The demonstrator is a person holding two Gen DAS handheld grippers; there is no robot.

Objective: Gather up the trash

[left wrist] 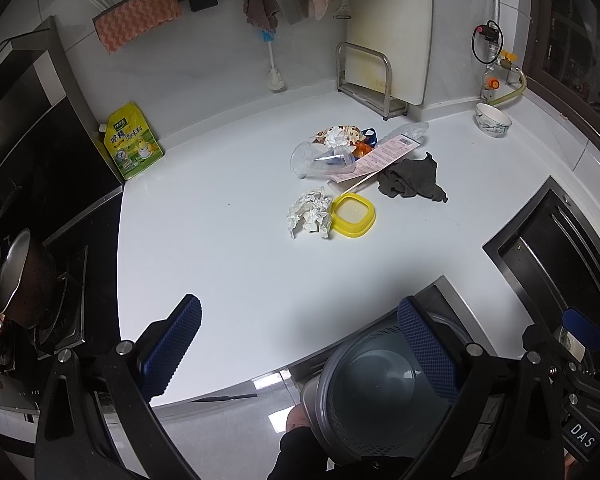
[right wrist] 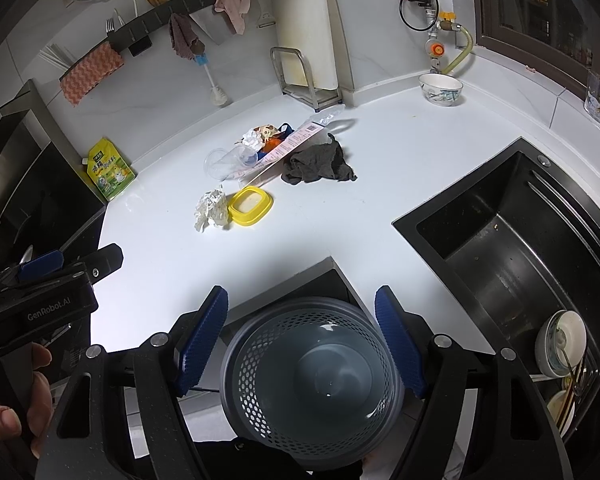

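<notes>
A pile of trash lies mid-counter: a crumpled white paper [left wrist: 309,213] [right wrist: 211,209], a yellow lid [left wrist: 353,215] [right wrist: 250,205], a clear plastic cup [left wrist: 315,161] [right wrist: 225,162], a pink printed paper [left wrist: 374,157] [right wrist: 287,145], a clear bottle [left wrist: 408,131] and food wrappers [left wrist: 340,134] [right wrist: 265,135]. A grey perforated bin [left wrist: 374,394] [right wrist: 312,368] stands on the floor below the counter edge. My left gripper [left wrist: 298,340] is open and empty above the counter's near edge. My right gripper [right wrist: 302,340] is open and empty above the bin, its jaws wide apart.
A dark grey rag [left wrist: 414,180] [right wrist: 318,164] lies right of the pile. A yellow seasoning pouch [left wrist: 132,146] leans by the stove. A bowl [right wrist: 440,89] stands at the back right. A black sink [right wrist: 512,248] lies right. A pot [left wrist: 24,280] sits on the stove at left.
</notes>
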